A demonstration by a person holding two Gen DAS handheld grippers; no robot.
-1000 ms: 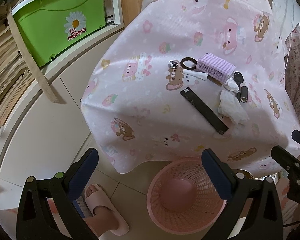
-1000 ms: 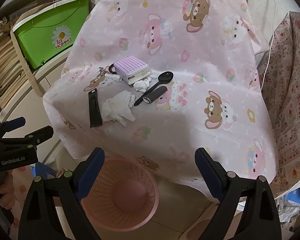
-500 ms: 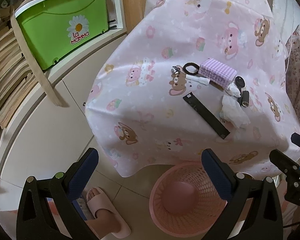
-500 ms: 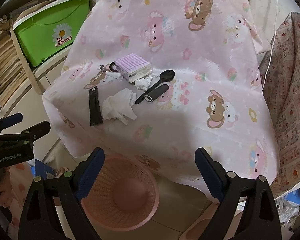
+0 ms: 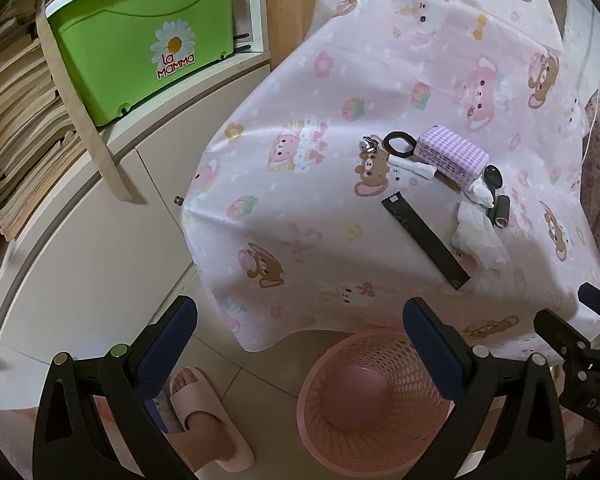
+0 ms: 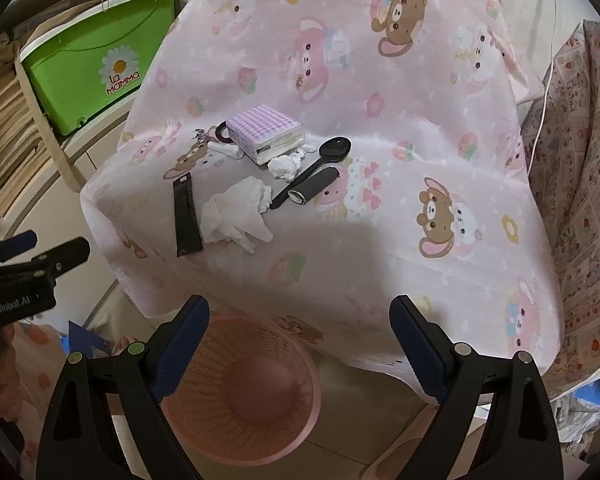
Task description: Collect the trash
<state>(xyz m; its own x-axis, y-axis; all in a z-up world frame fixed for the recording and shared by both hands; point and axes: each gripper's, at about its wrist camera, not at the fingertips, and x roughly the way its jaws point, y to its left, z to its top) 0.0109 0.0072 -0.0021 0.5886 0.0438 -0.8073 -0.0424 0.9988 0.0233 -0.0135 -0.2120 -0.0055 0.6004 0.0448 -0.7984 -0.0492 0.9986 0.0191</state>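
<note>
On the pink cartoon tablecloth (image 5: 300, 208) lie a large crumpled white tissue (image 5: 478, 236) (image 6: 236, 216), a small tissue ball (image 5: 480, 194) (image 6: 284, 166), a black strip wrapper (image 5: 426, 236) (image 6: 187, 216) and a rolled white paper (image 5: 412, 168) (image 6: 226, 150). A pink mesh basket (image 5: 364, 344) (image 6: 228, 344) stands on the floor below the table's near edge, with nothing in it. My left gripper (image 5: 300, 320) and my right gripper (image 6: 300, 316) both hang open above the basket, short of the table, holding nothing.
Near the trash lie a purple checked pack (image 6: 266, 132), a black spoon (image 6: 316, 164), a black cylinder (image 6: 314, 188), a hair tie (image 5: 399, 144) and a metal clip (image 5: 369, 145). A green bin (image 5: 140, 40) sits on a white cabinet at left. A person's slippered foot (image 5: 208, 408) is on the floor.
The left wrist view has shifted a little, so the table and green bin sit further right in it. The right gripper has hardly moved. Both stay open.
</note>
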